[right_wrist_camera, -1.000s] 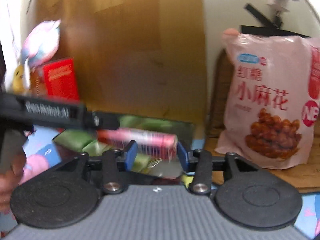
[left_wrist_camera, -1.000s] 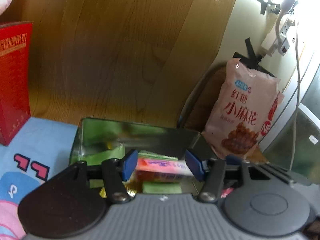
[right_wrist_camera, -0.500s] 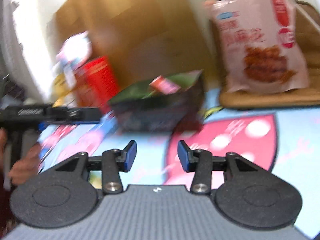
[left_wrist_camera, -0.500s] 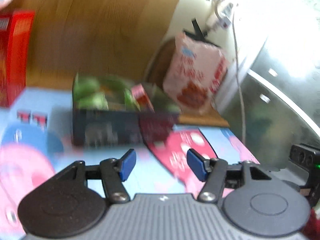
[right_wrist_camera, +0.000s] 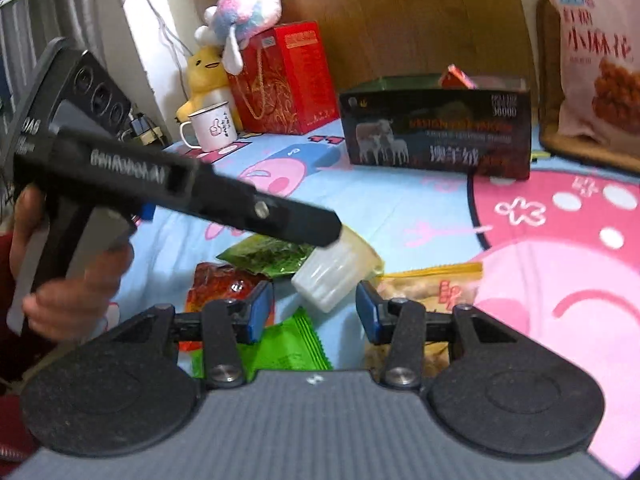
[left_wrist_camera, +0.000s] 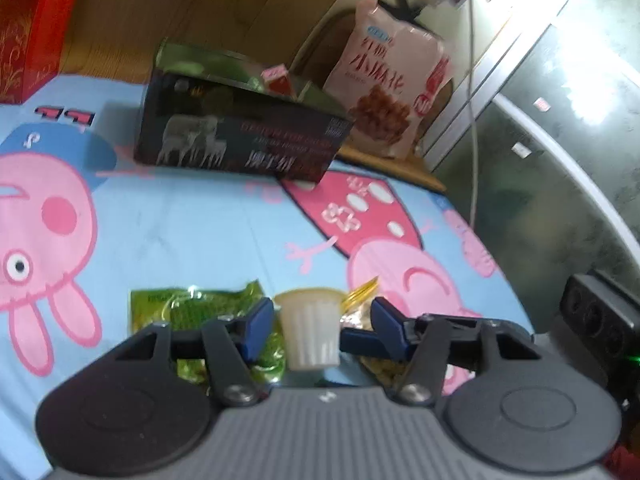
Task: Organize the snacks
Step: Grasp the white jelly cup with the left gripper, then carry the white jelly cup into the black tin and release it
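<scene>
A small white jelly cup (left_wrist_camera: 310, 330) lies on its side on the cartoon mat among loose snack packets. My left gripper (left_wrist_camera: 320, 320) is open with the cup between its fingers, not touching. In the right wrist view the cup (right_wrist_camera: 336, 270) lies ahead of my open, empty right gripper (right_wrist_camera: 314, 310), and the left gripper's body (right_wrist_camera: 200, 196) reaches over it. A green packet (left_wrist_camera: 188, 308) and a yellow packet (right_wrist_camera: 432, 284) lie beside the cup. The dark open box (left_wrist_camera: 236, 140), holding green packets and a pink bar (left_wrist_camera: 278, 80), stands at the back.
A pink snack bag (left_wrist_camera: 394, 80) leans behind the box. A red gift bag (right_wrist_camera: 286, 78), plush toys (right_wrist_camera: 240, 12) and a white mug (right_wrist_camera: 212, 126) stand at the back left. A red packet (right_wrist_camera: 224, 284) and another green packet (right_wrist_camera: 288, 346) lie near the right gripper.
Both grippers have pulled back from the box, leaving the pink bar in it, and dropped low over the loose snacks. The left gripper now straddles the jelly cup.
</scene>
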A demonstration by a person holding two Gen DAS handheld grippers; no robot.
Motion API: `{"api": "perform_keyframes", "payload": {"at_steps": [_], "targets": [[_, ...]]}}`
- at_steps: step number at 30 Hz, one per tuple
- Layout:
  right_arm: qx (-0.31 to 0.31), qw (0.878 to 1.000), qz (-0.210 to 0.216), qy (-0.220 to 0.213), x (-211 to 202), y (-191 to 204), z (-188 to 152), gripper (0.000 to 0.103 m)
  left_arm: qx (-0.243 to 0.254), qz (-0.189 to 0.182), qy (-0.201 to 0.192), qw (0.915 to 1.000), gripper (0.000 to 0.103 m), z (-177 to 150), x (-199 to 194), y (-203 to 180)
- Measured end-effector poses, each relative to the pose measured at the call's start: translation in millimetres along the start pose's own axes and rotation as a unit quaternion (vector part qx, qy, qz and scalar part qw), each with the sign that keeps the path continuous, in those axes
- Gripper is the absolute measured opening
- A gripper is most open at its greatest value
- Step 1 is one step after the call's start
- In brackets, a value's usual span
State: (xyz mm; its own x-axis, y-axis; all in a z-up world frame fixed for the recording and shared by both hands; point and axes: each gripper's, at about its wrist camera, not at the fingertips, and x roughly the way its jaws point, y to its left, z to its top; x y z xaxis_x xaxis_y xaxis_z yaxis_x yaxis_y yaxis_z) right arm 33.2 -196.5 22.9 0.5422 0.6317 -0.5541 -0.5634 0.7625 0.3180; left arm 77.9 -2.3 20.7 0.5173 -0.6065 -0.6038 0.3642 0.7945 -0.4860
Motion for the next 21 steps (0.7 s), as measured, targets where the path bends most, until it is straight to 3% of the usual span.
{"api": "perform_keyframes", "payload": {"at_steps": [4, 8, 11, 16, 21], "targets": [[-0.003, 1.000, -0.009, -0.006, 4.2, 3.7, -0.7, 0.046, -0.010, 0.002, 0.006, 0.9999, 0.043, -4.0, 10.5, 3.8], [-0.014, 1.000, -0.023, -0.015, 7.6, 6.3, -1.9, 0.040, 0.004, 0.029, -0.004, 0.9996, 0.035, -6.3, 11.7, -2.5], [-0.011, 1.000, -0.021, -0.019, 5.7, 6.6, 1.0, 0.039, -0.011, 0.024, -0.005, 0.9996, 0.036, -3.3, 7.5, -0.9], [-0.032, 0.998, -0.015, -0.054, -4.1, 8.9, 14.3, 0.038, -0.002, 0.017, -0.040, 0.9990, 0.035, 7.8, -11.4, -8.0], [-0.053, 0.996, -0.019, -0.070, 2.6, 7.1, 39.6, 0.038, -0.010, 0.015, -0.061, 0.9980, 0.036, 33.8, -15.6, -2.5]]}}
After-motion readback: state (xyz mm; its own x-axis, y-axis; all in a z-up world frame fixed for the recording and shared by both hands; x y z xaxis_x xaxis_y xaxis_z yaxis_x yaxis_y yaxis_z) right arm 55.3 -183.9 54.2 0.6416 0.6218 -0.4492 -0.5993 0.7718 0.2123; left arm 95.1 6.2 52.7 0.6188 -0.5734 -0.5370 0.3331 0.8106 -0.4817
